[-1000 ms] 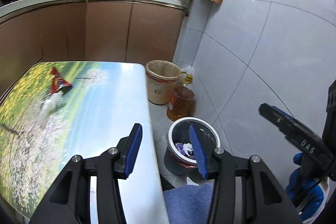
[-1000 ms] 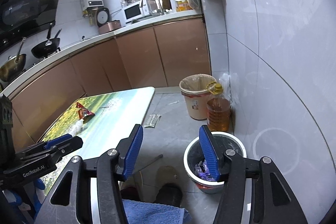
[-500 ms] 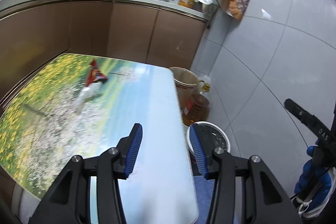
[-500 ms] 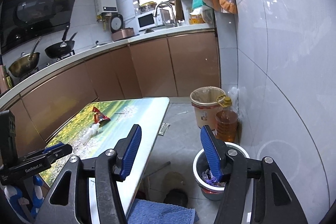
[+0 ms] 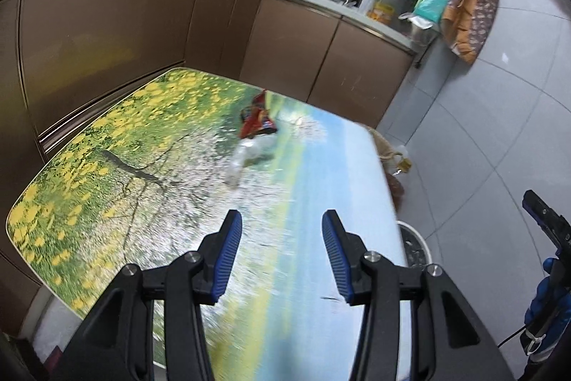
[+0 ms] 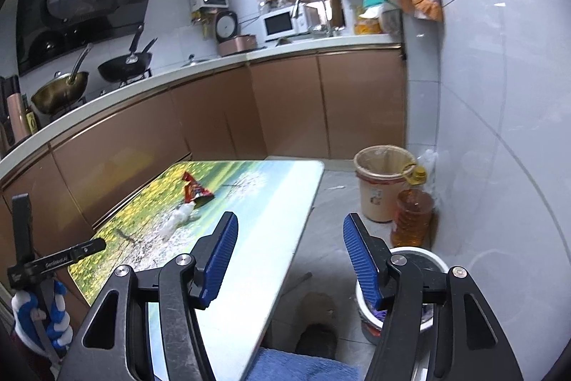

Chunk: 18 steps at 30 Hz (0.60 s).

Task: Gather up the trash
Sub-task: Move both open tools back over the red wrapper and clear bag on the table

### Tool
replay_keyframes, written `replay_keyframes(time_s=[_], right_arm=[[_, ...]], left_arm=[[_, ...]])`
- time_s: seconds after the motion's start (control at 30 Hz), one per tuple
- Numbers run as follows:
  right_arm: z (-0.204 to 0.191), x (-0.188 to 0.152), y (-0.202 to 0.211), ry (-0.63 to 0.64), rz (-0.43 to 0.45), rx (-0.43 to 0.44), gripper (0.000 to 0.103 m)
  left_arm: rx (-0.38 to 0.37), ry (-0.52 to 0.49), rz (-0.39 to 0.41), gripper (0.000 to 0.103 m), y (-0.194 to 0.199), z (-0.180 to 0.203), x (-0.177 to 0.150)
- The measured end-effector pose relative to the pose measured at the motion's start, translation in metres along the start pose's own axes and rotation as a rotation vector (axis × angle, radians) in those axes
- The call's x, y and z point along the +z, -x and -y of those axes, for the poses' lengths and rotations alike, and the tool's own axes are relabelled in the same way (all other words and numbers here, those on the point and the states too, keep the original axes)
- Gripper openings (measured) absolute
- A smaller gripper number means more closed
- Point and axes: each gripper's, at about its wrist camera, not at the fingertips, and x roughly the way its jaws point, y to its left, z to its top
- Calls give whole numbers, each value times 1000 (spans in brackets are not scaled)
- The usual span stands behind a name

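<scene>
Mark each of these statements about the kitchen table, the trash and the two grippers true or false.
1. A red crumpled snack wrapper lies on the flower-printed table. True.
2. The left gripper is clamped on the wrapper. False: its jaws stand open and empty, short of it.
3. A clear crumpled plastic piece lies right beside the wrapper. True.
4. The white-rimmed trash bin stands on the table. False: it stands on the floor beside it.
5. The right gripper holds trash. False: its jaws have just been opening, with nothing between them.
</scene>
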Motion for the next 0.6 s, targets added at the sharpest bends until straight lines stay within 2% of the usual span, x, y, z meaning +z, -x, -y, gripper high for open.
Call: replay_keyframes(time_s=[0.23, 0.43, 0.6], right_arm=[[-21, 9, -61, 58, -79, 58, 61], [-49, 22, -130, 109, -145, 148, 61], [-75, 31, -187, 141, -190, 226, 68]], left_arm=[[4, -72, -64, 45, -56, -10, 24], [10, -141, -100, 45, -114, -14, 49], [24, -182, -122, 45, -159, -23, 71]])
